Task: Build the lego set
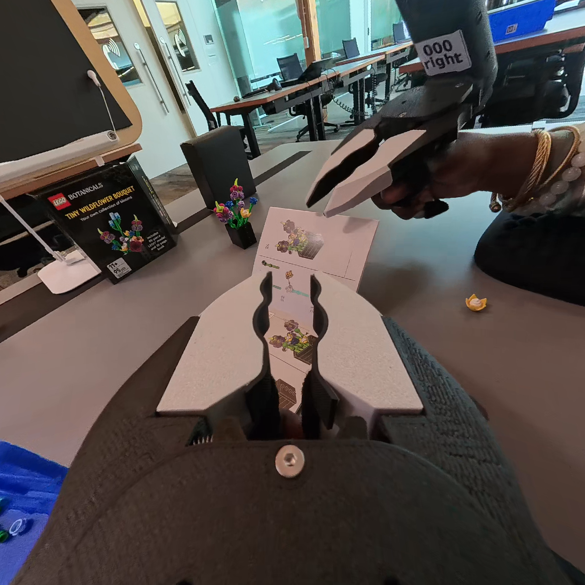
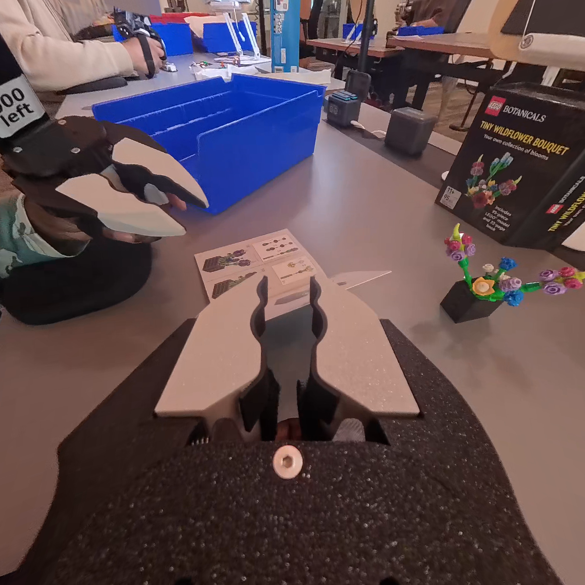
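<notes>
An open instruction booklet [image 1: 316, 250] lies flat on the grey table [image 1: 126, 348]. My left gripper [image 1: 290, 278] is open and empty, hovering over the booklet's near pages. My right gripper [image 1: 319, 207] is open and empty, with its tips just above the booklet's far edge. In the right wrist view the right gripper [image 2: 288, 280] points at the booklet [image 2: 253, 262], and the left gripper [image 2: 193, 218] hangs at the left. A brick flower bouquet in a black pot [image 1: 237, 218] stands behind the booklet and also shows in the right wrist view [image 2: 484, 285]. A loose yellow flower piece [image 1: 475, 302] lies to the right.
The black set box [image 1: 110, 218] stands at the back left, beside a white lamp base [image 1: 66, 275]. A blue divided bin [image 2: 221, 133] sits beyond the booklet; small pieces lie in its corner [image 1: 19, 506]. Another person's sleeve [image 2: 63, 57] works at the far table. Across from one pair of fingers to the other is roughly 9 centimeters. The loose yellow flower piece [image 1: 475, 302] is about equally far from each gripper, around 15 centimeters.
</notes>
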Tool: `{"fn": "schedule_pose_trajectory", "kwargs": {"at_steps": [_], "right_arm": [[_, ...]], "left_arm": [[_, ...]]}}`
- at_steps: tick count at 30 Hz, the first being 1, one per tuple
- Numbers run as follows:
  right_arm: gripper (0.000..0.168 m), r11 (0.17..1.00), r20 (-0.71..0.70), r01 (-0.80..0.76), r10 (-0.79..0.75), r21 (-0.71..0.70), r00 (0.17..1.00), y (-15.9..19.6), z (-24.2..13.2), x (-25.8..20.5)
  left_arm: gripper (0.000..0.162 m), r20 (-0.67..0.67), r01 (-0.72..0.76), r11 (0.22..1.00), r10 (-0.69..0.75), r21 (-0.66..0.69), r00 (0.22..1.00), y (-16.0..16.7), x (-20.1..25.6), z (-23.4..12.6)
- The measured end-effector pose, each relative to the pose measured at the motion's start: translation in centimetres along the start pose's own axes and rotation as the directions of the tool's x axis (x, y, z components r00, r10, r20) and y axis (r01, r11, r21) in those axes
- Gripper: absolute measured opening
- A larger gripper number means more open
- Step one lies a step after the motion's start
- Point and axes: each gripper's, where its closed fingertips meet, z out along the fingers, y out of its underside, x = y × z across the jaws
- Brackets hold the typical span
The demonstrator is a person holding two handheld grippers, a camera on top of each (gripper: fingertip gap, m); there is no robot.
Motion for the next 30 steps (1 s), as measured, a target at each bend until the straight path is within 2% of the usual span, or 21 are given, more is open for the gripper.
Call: {"fn": "schedule_pose_trajectory", "kwargs": {"at_steps": [3,8,11,18,22,27,30], "right_arm": [[0.026,1.0,0.002,0.007,-0.007,0.025,1.0,-0.4,0.0,-0.3],[0.025,0.982,-0.065,0.164,-0.158,0.092,0.985,-1.9,-0.5,-0.7],[0.024,0.979,-0.052,0.177,-0.172,0.101,0.984,-1.9,-0.2,-1.1],[0.024,0.961,-0.037,0.257,-0.261,-0.102,0.964,1.5,1.4,-1.1],[0.018,0.939,-0.084,0.153,-0.186,-0.308,0.979,4.7,1.4,0.5],[0.017,0.942,0.001,0.125,-0.131,-0.311,0.991,5.0,1.3,-0.6],[0.018,0.929,-0.012,0.137,-0.15,-0.345,0.989,5.3,1.1,-0.4]], "left_arm": [[0.022,0.012,0.007,1.0,-0.007,0.012,1.0,-0.1,-0.2,-0.1],[0.025,0.036,-0.052,0.996,0.049,0.075,0.998,-0.7,-0.3,-0.3],[0.025,0.031,-0.075,0.995,0.073,0.072,0.997,-0.5,-0.1,-0.2],[0.016,0.048,-0.044,0.997,0.04,0.069,0.998,-0.6,-0.7,-0.6],[0.017,0.063,-0.033,0.996,0.027,0.085,0.998,-0.7,-1.0,-0.7],[0.019,0.066,-0.057,0.996,0.053,0.069,0.996,-0.6,-0.8,-0.6],[0.019,0.062,-0.069,0.996,0.065,0.057,0.996,-0.4,-0.6,-0.5]]}}
